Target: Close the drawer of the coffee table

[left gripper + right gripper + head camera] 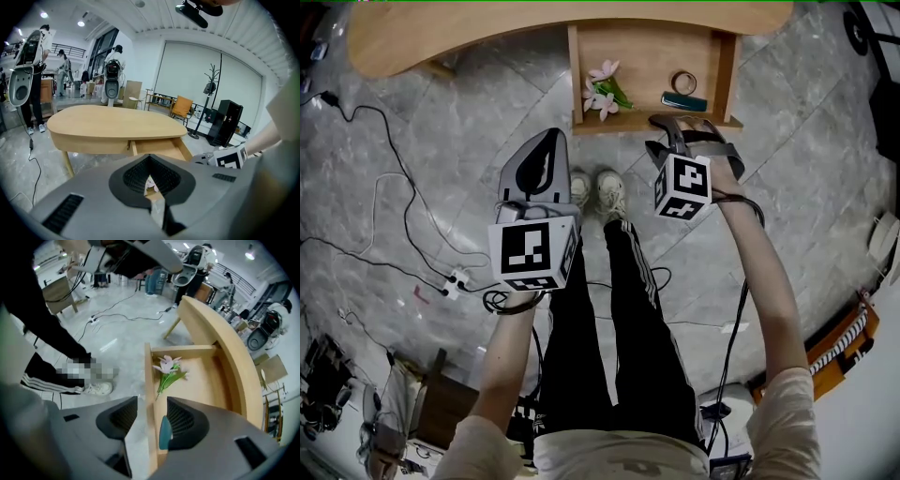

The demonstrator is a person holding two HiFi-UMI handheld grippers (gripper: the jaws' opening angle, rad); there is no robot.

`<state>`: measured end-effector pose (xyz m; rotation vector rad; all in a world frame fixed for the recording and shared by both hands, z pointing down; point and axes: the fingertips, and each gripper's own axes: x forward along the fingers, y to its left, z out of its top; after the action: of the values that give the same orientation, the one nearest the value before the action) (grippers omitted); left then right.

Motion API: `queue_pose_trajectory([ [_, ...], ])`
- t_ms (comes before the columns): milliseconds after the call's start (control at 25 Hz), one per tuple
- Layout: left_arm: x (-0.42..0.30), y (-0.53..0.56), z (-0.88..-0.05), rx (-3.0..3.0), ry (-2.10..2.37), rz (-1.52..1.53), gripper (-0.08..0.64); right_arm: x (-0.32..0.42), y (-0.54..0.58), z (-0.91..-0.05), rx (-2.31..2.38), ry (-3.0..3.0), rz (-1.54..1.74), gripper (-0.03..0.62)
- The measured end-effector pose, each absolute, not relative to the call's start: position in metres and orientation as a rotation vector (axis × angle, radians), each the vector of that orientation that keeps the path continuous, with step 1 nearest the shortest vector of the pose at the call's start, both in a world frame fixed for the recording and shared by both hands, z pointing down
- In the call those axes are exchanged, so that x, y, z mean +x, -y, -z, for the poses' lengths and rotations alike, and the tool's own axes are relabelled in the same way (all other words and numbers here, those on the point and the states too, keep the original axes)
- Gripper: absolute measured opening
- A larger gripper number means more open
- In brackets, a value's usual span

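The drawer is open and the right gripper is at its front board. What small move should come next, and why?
Probably shut the right gripper on the front board: its jaws stand open on either side of that board, not pressing it, and the drawer is pulled out of the table.

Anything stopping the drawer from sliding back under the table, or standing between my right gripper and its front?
Nothing visible: the pink artificial flower lies inside the open wooden drawer, and the right hand-held gripper straddles its front panel, jaws open.
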<state>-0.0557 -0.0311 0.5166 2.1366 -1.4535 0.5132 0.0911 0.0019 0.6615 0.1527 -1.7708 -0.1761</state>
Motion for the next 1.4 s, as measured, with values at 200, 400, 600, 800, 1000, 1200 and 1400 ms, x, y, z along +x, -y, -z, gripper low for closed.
queue_pose_trajectory([
  [200,-0.055,0.027,-0.525,2.152,1.437,-0.554,0.008,0.102,-0.006,-0.694,0.062,1.689,0.215,0.196],
  [400,-0.056,0.025,-0.530,2.139,1.435,-0.558,0.008,0.106,-0.005,-0.707,0.059,1.662,0.213,0.173],
  [600,-0.057,0.024,-0.534,2.138,1.432,-0.564,0.008,0.106,0.004,-0.708,0.103,1.670,0.231,0.074],
  [800,-0.061,0.027,-0.537,2.122,1.445,-0.566,0.008,0.106,0.004,-0.708,0.113,1.665,0.241,0.069],
  [1000,-0.058,0.030,-0.533,2.150,1.429,-0.587,0.008,0.107,0.002,-0.706,0.098,1.641,0.228,0.069],
  [1200,-0.065,0.038,-0.530,2.146,1.437,-0.593,0.008,0.105,0.004,-0.699,0.092,1.638,0.222,0.067],
  [1400,-0.064,0.046,-0.520,2.163,1.434,-0.610,0.008,0.106,0.006,-0.683,0.083,1.640,0.222,0.067],
])
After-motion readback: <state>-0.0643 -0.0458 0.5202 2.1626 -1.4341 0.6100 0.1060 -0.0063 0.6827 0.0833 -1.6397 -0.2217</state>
